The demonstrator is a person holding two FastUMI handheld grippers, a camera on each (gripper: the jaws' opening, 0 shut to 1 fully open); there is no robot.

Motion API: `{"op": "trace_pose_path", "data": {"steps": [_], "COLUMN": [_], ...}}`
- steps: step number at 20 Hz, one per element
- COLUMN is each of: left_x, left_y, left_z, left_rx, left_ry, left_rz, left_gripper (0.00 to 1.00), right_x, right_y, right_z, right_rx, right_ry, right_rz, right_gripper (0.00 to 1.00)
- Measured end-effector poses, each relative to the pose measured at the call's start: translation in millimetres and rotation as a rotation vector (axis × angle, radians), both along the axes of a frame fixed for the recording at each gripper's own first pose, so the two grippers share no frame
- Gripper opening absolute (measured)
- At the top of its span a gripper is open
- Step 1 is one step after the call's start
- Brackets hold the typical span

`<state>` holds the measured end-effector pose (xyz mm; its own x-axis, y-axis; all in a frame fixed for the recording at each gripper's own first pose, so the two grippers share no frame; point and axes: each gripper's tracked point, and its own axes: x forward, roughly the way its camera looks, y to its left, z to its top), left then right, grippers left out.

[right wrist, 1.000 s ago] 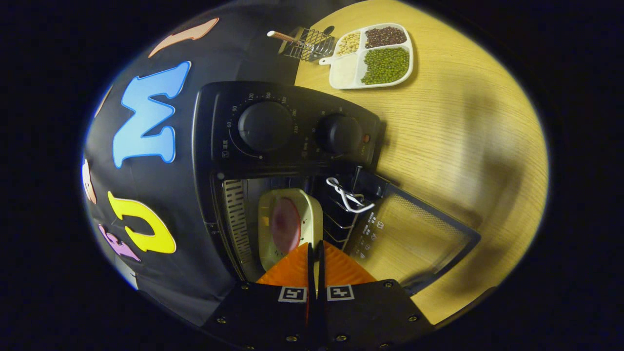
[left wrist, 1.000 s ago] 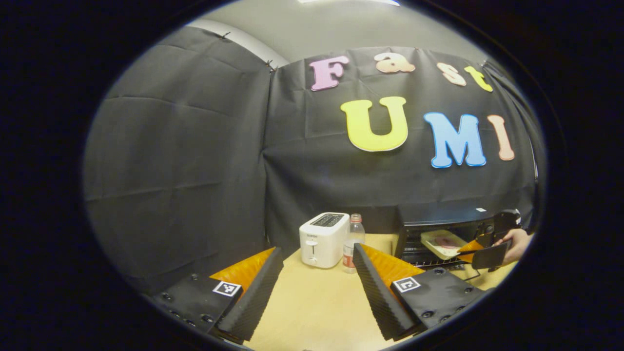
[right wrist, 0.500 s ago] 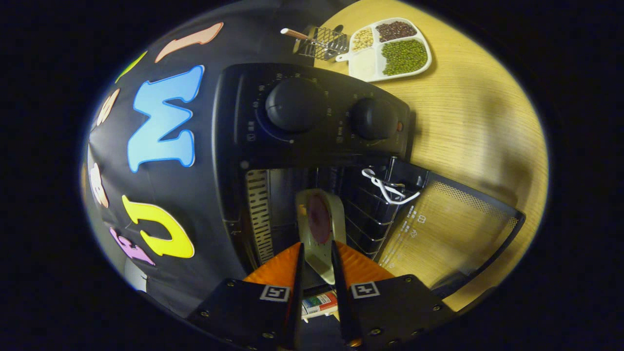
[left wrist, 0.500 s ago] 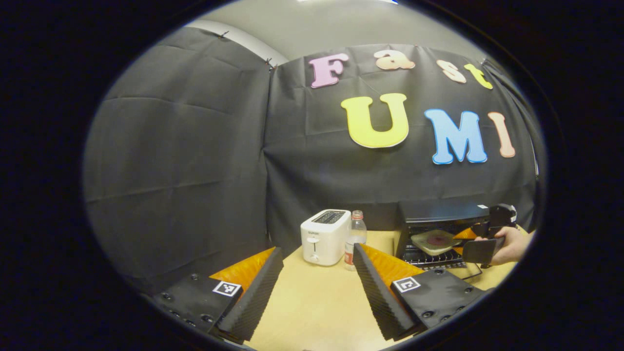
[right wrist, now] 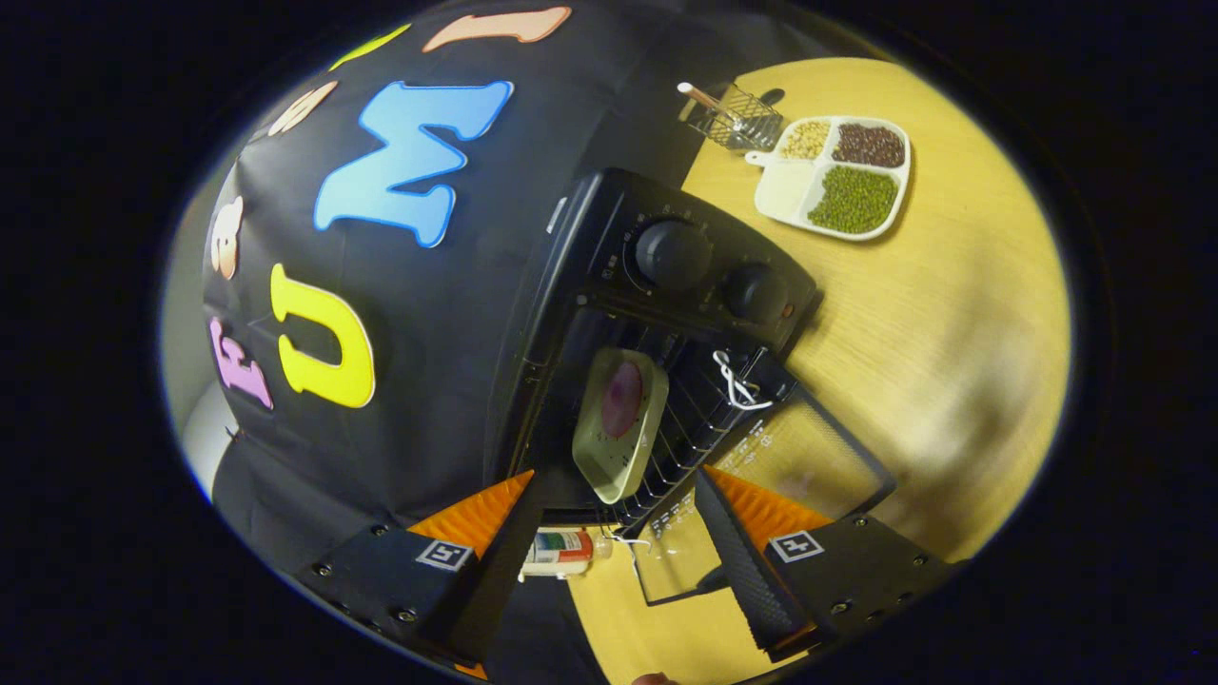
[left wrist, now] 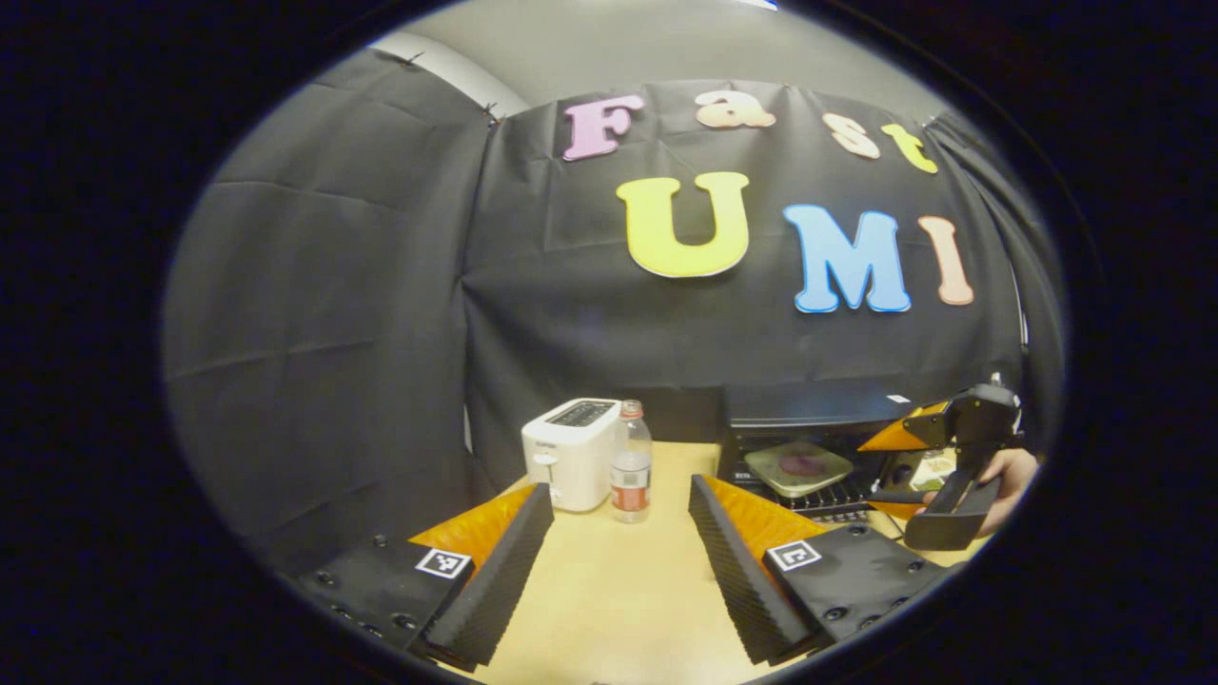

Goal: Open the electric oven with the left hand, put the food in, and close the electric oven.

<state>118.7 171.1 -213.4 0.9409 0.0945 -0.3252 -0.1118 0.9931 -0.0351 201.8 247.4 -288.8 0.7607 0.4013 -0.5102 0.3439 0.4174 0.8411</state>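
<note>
The black electric oven (left wrist: 818, 419) (right wrist: 666, 285) stands at the back of the wooden table with its glass door (right wrist: 809, 466) folded down. A pale dish with a dark reddish slice of food (left wrist: 797, 467) (right wrist: 620, 419) rests on the oven's wire rack. My right gripper (right wrist: 614, 542) is open, drawn back in front of the oven mouth, apart from the dish; in the left gripper view the right gripper (left wrist: 937, 476) sits right of the oven with a hand on it. My left gripper (left wrist: 618, 561) is open over bare table, left of the oven, holding nothing.
A white toaster (left wrist: 569, 452) and a small plastic bottle (left wrist: 630, 461) (right wrist: 561, 554) stand left of the oven. A white divided tray of beans (right wrist: 837, 176) and a wire basket (right wrist: 737, 114) lie beyond the oven's knob side. A white cord (right wrist: 733, 381) hangs at the oven front.
My right gripper let go of the dish, left it on the rack and drew back, opening wide. The left gripper view turned slightly right, towards the oven.
</note>
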Motion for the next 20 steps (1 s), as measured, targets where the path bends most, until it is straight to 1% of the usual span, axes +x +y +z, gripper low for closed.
{"op": "trace_pose_path", "data": {"steps": [4, 6, 7, 8, 9, 11, 12, 13, 17, 18, 20], "left_x": [-1.6, -3.9, -5.6, -8.5, -9.5, -11.5, -12.6, -13.9, -13.1, -13.1, -13.6], "left_y": [-43.4, -65.8, -76.5, -87.0, -97.0, -116.4, -126.7, -136.1, -170.6, -180.1, -197.0], "left_z": [-22.0, -38.2, -44.3, -50.1, -57.5, -75.2, -86.1, -93.7, -125.6, -135.5, -153.8], "left_rx": [-0.017, -0.031, -0.041, -0.051, -0.055, -0.059, -0.067, -0.077, -0.105, -0.114, -0.131], "left_ry": [0.056, 0.095, 0.113, 0.13, 0.144, 0.181, 0.206, 0.228, 0.304, 0.326, 0.372], "left_rz": [-0.105, -0.153, -0.175, -0.197, -0.216, -0.254, -0.275, -0.291, -0.346, -0.363, -0.393], "left_gripper": [1.0, 0.98, 1.0, 1.0, 1.0, 0.95, 1.0, 0.98, 0.98, 1.0, 0.98], "right_x": [-28.2, -40.6, -45.5, -51.7, -57.4, -65.8, -68.4, -71.5, -83.9, -85.6, -91.2], "right_y": [-29.4, -45.7, -53.5, -64.5, -76.2, -93.0, -103.3, -113.1, -154.2, -162.4, -177.1], "right_z": [3.2, 5.1, 6.4, 7.7, 10.1, 21.0, 27.5, 31.7, 51.0, 54.9, 61.3], "right_rx": [-0.186, -0.268, -0.311, -0.36, -0.41, -0.485, -0.526, -0.571, -0.765, -0.805, -0.863], "right_ry": [-0.073, -0.11, -0.131, -0.146, -0.161, -0.204, -0.229, -0.248, -0.312, -0.325, -0.334], "right_rz": [0.107, 0.151, 0.168, 0.182, 0.187, 0.192, 0.193, 0.197, 0.199, 0.198, 0.197], "right_gripper": [0.97, 0.97, 0.97, 0.98, 0.97, 0.98, 0.97, 0.97, 0.98, 0.97, 0.97]}}
